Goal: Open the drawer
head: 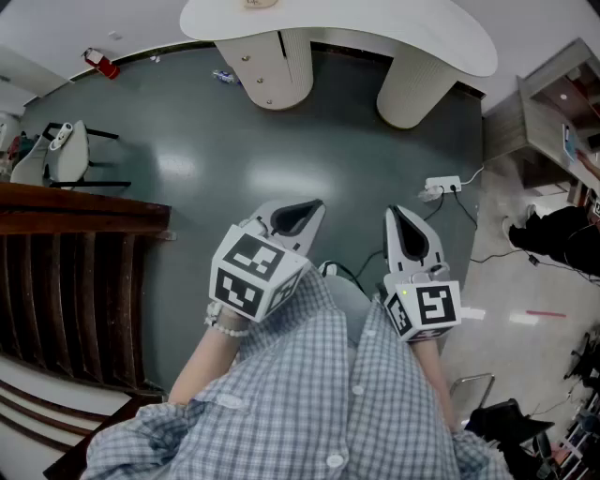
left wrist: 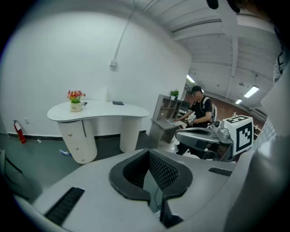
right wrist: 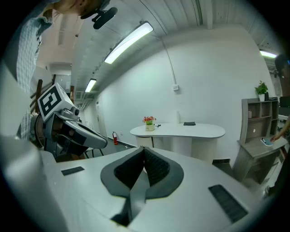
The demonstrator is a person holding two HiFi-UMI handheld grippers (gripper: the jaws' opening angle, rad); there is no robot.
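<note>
Left claw (head: 310,208), right claw (head: 397,217) (closed); desk (head: 375,28)

Drawers (left wrist: 74,140) in rounded cream pedestal (left wrist: 86,152) under white desk (left wrist: 97,110); small round knobs; fronts flush, shut.

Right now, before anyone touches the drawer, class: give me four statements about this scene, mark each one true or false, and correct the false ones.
1. The left gripper and the right gripper both hold nothing. True.
2. The left gripper is touching the drawers. False: the drawers are in the white desk, which stands well apart from it across the floor.
3. A pot of flowers stands on the white desk. True.
4. The fire extinguisher stands on the white desk. False: the fire extinguisher is down on the floor, by the wall.
</note>
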